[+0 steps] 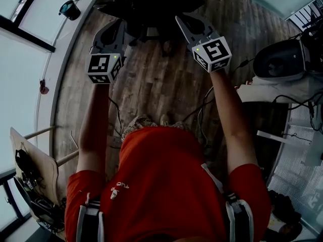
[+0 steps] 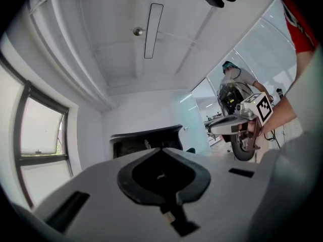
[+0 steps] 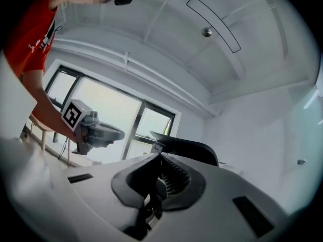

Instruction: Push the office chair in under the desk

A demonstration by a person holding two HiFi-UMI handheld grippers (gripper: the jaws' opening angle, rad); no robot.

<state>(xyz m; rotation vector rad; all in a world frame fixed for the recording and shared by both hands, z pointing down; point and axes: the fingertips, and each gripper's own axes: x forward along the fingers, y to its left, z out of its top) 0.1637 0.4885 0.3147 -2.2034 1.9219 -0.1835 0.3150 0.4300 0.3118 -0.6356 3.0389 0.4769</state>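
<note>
A black office chair stands on the wooden floor at the top of the head view. My left gripper and right gripper are held level, side by side, pointing at it, with their tips at its near edge. Whether they touch it I cannot tell. In the left gripper view the jaws are shut on nothing, with the chair's dark back beyond them and the right gripper to the right. The right gripper view shows its jaws shut and empty, the chair back just ahead and the left gripper to the left.
A white table at the right carries a rounded black and white device and cables. More cables trail over the floor by my feet. A wooden chair loaded with gear stands at the lower left. A dark bin sits near the windows.
</note>
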